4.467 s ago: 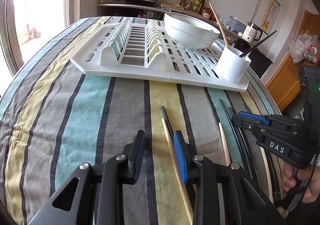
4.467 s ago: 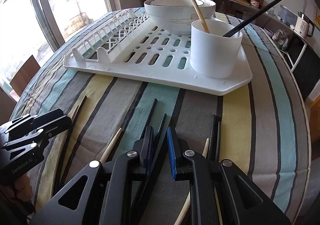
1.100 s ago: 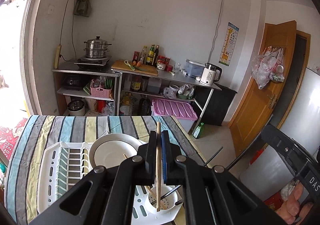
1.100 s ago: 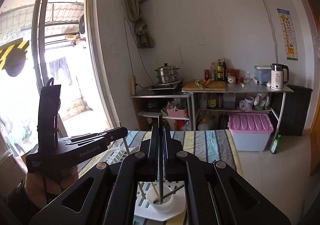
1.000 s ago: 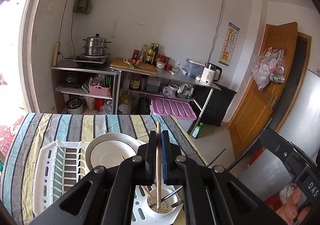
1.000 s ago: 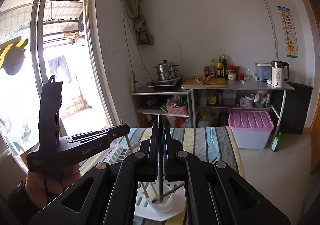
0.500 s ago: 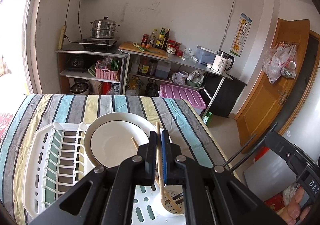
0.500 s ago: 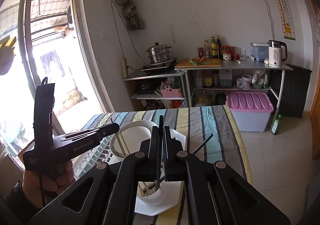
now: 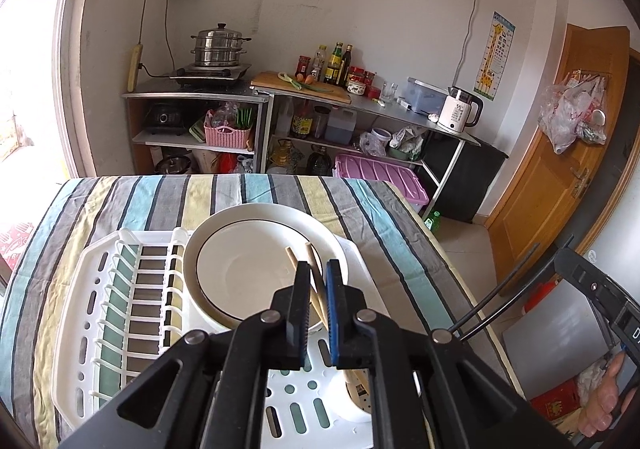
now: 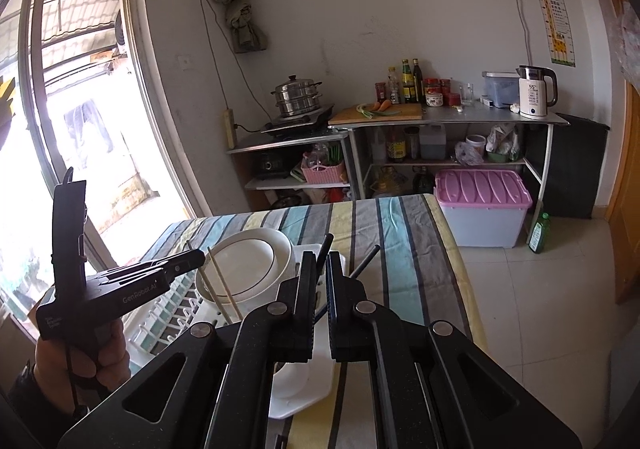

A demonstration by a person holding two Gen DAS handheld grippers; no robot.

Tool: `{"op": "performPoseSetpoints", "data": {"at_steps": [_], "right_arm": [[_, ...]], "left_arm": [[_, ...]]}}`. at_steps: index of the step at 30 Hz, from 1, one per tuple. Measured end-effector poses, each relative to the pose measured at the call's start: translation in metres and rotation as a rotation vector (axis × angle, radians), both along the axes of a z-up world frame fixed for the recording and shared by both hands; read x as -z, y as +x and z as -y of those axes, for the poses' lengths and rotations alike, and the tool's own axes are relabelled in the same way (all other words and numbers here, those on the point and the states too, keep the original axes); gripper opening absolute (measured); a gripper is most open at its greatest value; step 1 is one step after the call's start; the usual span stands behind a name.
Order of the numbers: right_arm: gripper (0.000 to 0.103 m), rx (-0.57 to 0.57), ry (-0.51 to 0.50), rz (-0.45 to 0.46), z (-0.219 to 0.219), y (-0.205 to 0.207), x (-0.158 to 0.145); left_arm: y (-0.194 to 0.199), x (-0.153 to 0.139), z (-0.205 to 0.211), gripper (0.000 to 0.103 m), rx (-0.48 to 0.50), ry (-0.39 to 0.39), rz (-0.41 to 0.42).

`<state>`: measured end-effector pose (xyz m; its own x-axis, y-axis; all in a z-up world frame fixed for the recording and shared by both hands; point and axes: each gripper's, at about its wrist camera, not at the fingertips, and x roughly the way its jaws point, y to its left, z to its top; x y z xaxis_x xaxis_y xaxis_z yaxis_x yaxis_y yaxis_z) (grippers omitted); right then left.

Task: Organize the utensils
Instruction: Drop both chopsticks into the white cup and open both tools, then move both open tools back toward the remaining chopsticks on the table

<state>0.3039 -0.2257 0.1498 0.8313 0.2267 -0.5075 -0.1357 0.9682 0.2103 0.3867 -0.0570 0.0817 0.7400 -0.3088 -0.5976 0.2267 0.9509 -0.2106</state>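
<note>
Now the left hand-held gripper (image 9: 317, 281) is easing its jaws apart, a wooden chopstick (image 9: 316, 281) loose between them and slanting down toward the white utensil cup (image 9: 352, 401) at the drying rack's (image 9: 80, 289) five o'clock corner. At its three o'clock the right hand-held gripper (image 10: 321, 269) is likewise parting its jaws around a black chopstick (image 10: 322, 249), whose lower end is hidden behind the jaws. Beyond, a white bowl (image 9: 248, 269) sits on the rack at twelve o'clock of the cup, on the striped tabletop (image 9: 380, 217).
</note>
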Motion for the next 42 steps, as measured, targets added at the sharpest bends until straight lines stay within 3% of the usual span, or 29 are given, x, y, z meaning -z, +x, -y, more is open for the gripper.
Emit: {"op": "performPoseSetpoints", "data": {"at_steps": [2, 6, 13, 20, 34, 42], "right_arm": [[0.012, 0.002, -0.005, 0.001, 0.001, -0.003, -0.001], [0.014, 0.003, -0.003, 0.002, 0.004, -0.01, -0.002], [0.014, 0.003, -0.014, 0.02, 0.005, -0.037, -0.004], [0.014, -0.055, -0.033, 0.025, -0.01, -0.089, 0.007], [0.014, -0.135, -0.037, -0.064, -0.032, -0.168, 0.06], [0.014, -0.169, -0.033, -0.13, -0.046, -0.178, 0.088]], "left_arm": [[-0.002, -0.001, -0.001, 0.009, 0.001, 0.012, 0.004], [-0.01, -0.001, -0.005, 0.021, -0.005, 0.019, 0.01], [-0.04, -0.007, -0.015, 0.021, -0.011, 0.037, 0.042], [-0.104, -0.007, -0.038, 0.021, -0.024, 0.069, 0.086], [-0.213, 0.053, -0.07, 0.021, -0.035, 0.089, 0.026], [-0.234, 0.077, -0.078, 0.021, -0.052, 0.075, -0.019]]}}
